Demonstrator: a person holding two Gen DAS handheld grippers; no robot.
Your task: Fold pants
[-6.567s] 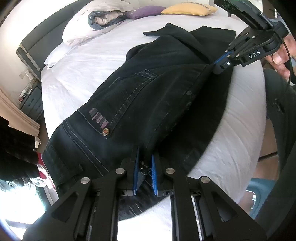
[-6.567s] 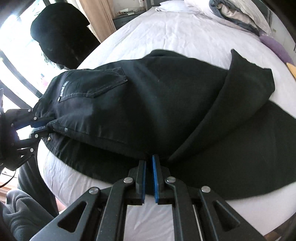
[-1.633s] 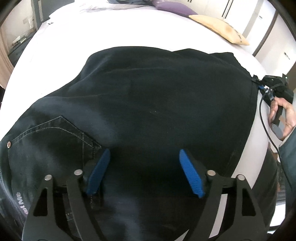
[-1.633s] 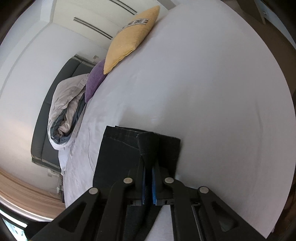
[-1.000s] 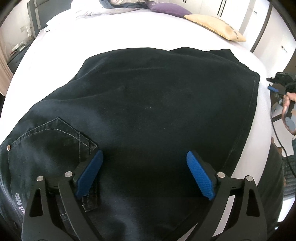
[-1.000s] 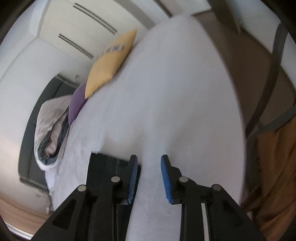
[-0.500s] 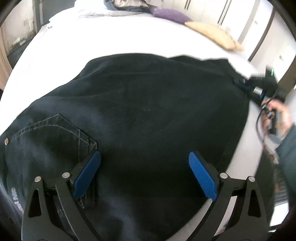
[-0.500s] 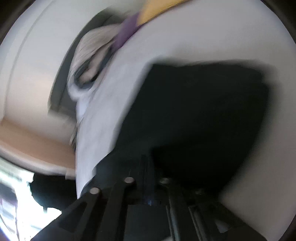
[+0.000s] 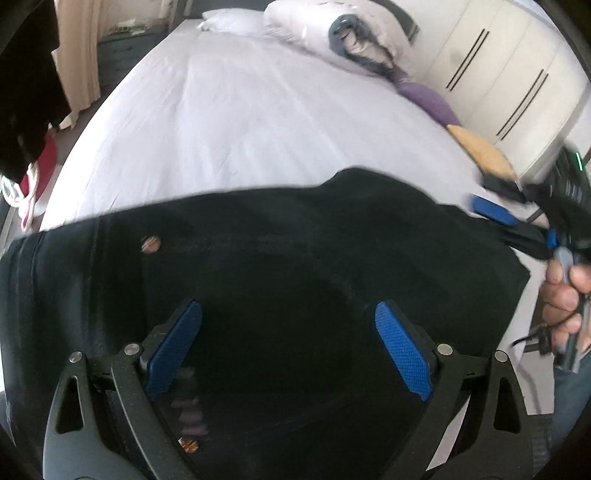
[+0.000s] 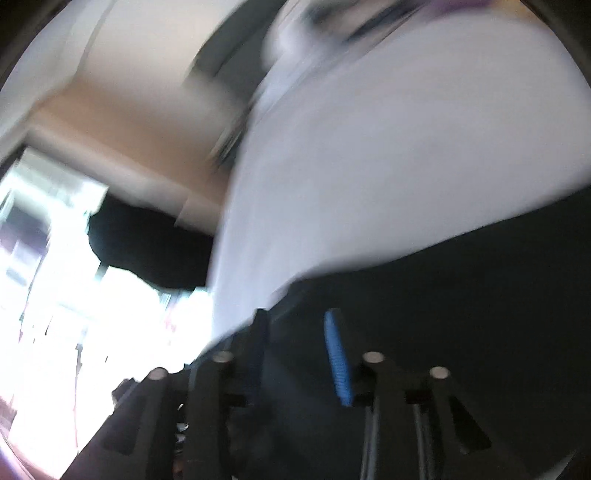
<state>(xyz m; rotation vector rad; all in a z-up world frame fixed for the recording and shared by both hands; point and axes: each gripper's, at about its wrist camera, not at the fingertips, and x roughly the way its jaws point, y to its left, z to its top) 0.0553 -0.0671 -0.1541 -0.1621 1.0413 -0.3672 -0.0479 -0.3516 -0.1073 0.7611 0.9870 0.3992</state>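
The black jeans lie folded on the white bed, filling the lower half of the left wrist view. My left gripper is wide open just above them, holding nothing. My right gripper shows at the right edge of that view, at the jeans' far right corner, with its blue pads apart. The right wrist view is blurred: my right gripper is partly open over the jeans, with dark cloth between the pads.
Pillows and a rolled duvet lie at the head of the bed, with a purple cushion and a yellow cushion. White wardrobes stand at the right. Dark clothes hang at the left.
The left gripper has tilted up and turned left, staying open. The right gripper, which let go and swung back over the jeans, is now at their right corner with its pads apart.
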